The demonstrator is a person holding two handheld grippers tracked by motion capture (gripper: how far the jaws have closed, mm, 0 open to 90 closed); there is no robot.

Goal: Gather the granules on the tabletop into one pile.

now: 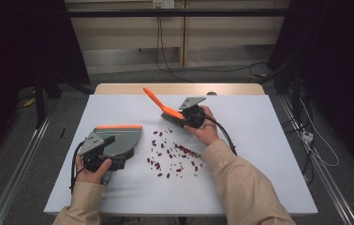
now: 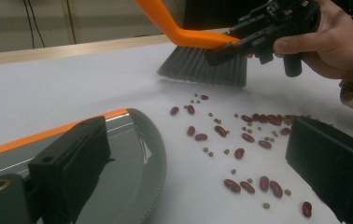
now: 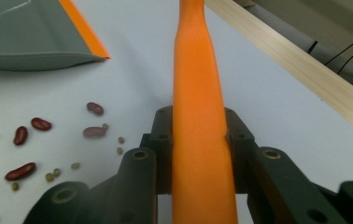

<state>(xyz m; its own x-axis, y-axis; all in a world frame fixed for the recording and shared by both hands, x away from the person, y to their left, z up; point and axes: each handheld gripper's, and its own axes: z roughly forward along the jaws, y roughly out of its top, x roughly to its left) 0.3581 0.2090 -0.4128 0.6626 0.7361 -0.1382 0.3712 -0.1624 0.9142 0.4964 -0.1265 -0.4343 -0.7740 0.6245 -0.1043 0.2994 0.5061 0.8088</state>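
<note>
Table: white-covered rectangular table (image 1: 259, 140) with a pale wooden far edge.
Dustpan: grey plastic dustpan with an orange lip (image 1: 119, 139), lying flat at the left; nothing visible inside it.
Brush: orange-handled hand brush with grey bristles (image 1: 165, 108), bristles on the table at the far side of the spill, long handle angling up and away to the far left.
Spill: scattered dark red kidney beans and small green peas (image 1: 173, 157), lying between brush and dustpan, just right of the pan.
Right gripper (image 1: 188, 118): jaws clamped on the brush handle; nearer the spill.
Left gripper (image 1: 101, 149): holds the dustpan at its near end; how the jaws grip it is unclear.
</note>
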